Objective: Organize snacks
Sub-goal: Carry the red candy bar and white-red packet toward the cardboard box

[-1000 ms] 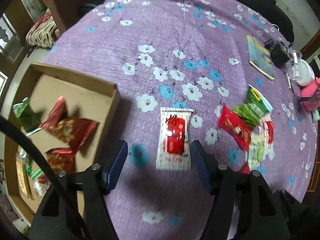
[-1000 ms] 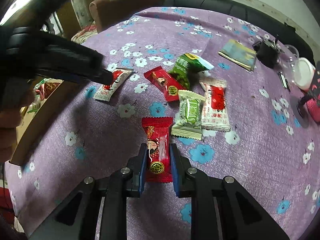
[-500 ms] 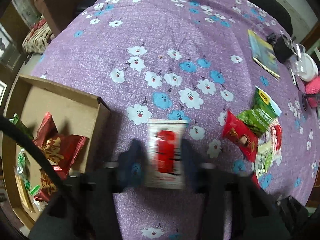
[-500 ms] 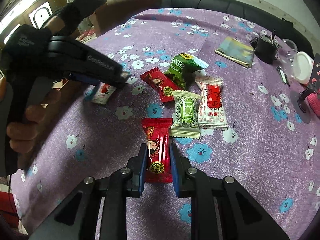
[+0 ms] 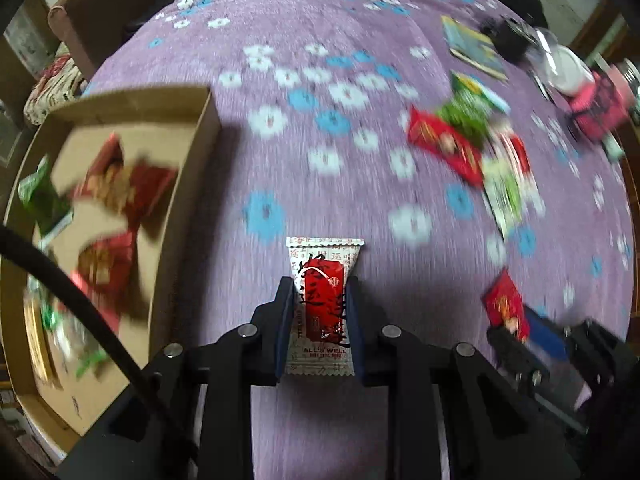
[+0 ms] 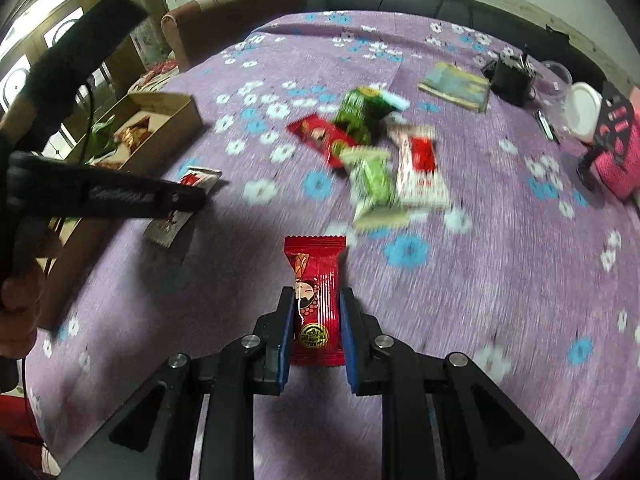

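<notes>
My left gripper (image 5: 319, 312) has just closed on the white-and-red packet (image 5: 323, 300), seemingly lifted off the cloth though blur hides it. The right gripper (image 6: 315, 328) stays clamped on the red packet (image 6: 316, 300). Both now go to the cardboard box (image 5: 188, 184) at my left.

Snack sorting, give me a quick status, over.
Left gripper shut on white packet. Right gripper shut on red packet. Cardboard box to the left, some snacks inside. Nothing seen blocking the way.
</notes>
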{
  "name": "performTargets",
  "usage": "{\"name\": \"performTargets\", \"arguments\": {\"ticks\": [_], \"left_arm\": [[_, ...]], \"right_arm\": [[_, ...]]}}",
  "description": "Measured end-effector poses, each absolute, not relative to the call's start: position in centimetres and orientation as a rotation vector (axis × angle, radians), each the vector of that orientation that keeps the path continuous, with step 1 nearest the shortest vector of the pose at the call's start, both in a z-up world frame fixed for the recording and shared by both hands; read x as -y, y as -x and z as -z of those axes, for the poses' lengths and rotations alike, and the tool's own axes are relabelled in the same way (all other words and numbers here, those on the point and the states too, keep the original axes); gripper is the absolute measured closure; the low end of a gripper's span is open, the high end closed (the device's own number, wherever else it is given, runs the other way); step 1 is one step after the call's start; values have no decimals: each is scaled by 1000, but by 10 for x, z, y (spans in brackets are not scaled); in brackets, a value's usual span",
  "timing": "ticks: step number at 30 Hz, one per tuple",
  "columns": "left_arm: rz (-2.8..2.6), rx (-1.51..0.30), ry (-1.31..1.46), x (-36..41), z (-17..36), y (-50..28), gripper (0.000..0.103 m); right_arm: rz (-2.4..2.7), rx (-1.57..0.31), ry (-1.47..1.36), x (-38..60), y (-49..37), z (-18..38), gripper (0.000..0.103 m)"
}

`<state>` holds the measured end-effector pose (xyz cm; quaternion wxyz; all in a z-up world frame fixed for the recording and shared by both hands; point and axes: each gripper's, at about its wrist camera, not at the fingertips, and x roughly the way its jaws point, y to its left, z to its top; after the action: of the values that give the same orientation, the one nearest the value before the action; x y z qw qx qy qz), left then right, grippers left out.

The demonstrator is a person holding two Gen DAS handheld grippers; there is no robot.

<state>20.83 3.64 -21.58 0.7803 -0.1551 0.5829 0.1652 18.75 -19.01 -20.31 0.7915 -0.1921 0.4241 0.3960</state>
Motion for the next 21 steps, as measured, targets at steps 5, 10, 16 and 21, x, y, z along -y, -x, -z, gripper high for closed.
{"name": "performTargets", "arguments": {"ticks": [5,10,16,21], "left_arm": [[-302,-1270,319,-20,214,-156,76],[-296,-1247,279,-2,214,-100,76],[-276,-1201,214,20,216,-46,76],[-225,-1190,190,32,216,-29,76]], "right_arm": [[-847,-930,400,212,-154,204,83],[-821,-937,398,229,-123,208,83],[-777,-962,359,250,-90,211,83],[-739,-970,346,256,-74,211,83]]}}
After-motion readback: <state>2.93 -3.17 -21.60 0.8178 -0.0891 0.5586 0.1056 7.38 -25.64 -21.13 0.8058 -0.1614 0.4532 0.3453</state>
